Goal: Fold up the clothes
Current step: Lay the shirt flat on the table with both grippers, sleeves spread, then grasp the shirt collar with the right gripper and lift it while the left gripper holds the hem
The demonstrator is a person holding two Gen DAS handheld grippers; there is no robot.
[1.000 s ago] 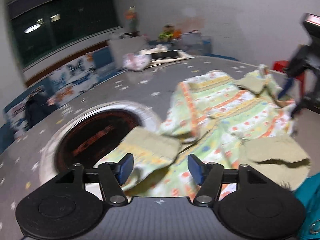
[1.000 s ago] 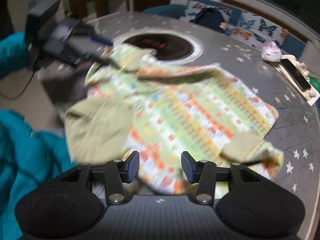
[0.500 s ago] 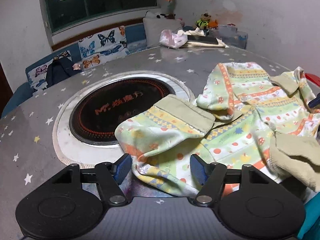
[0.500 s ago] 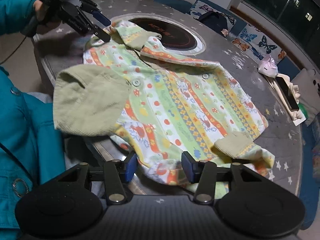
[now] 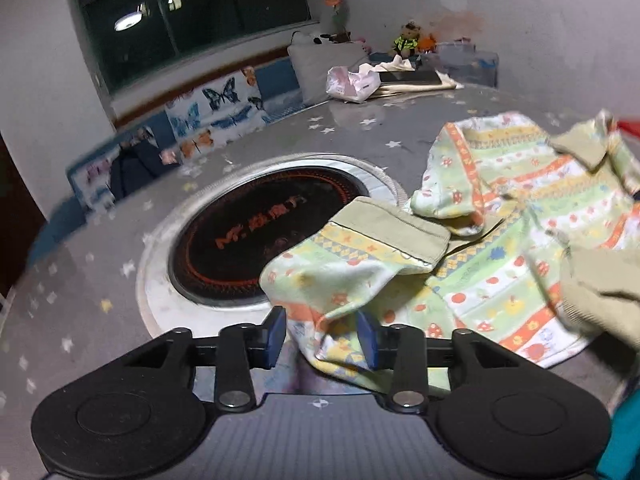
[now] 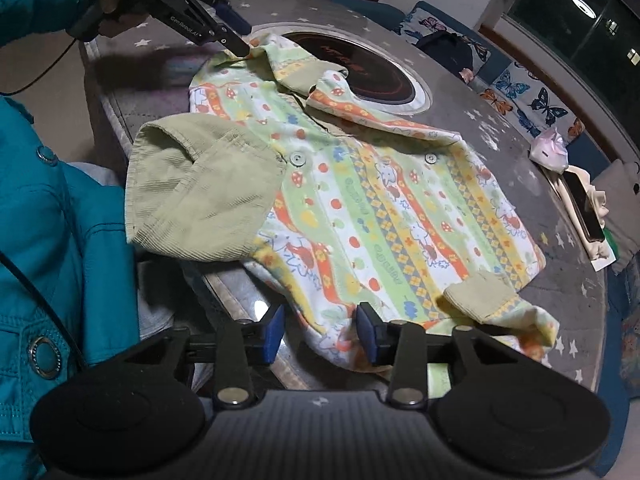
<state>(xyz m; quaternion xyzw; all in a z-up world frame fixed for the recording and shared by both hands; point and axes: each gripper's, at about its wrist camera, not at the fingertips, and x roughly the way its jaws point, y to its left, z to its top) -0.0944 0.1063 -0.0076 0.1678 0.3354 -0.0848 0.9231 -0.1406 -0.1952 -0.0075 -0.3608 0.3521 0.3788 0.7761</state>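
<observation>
**Nearly flat: patterned shirt lies spread beside the hotplate**

Here, in the left wrist view, a small child's shirt (image 5: 500,248) lies on the grey star-print table (image 5: 80,280), one sleeve draped over the rim of the round hotplate (image 5: 256,240) set into the tabletop. The left gripper (image 5: 322,338) stands with its blue pads spread either side of that sleeve's lower edge, cloth between them but not pinched. The fabric looks thin, soft and light; it should crease wherever it is lifted, so a seam or the olive cuff (image 5: 392,228) seems the firmest hold.

From the right wrist view, the shirt (image 6: 380,200) spreads front-up on the person's side of the hotplate (image 6: 360,68), striped green, orange and yellow, with an olive hood (image 6: 200,188) hanging past the table edge. The right gripper (image 6: 320,334) is likewise spread, astride the near sleeve. The left gripper (image 6: 232,42) tips touch the far sleeve beside the hotplate.
</observation>
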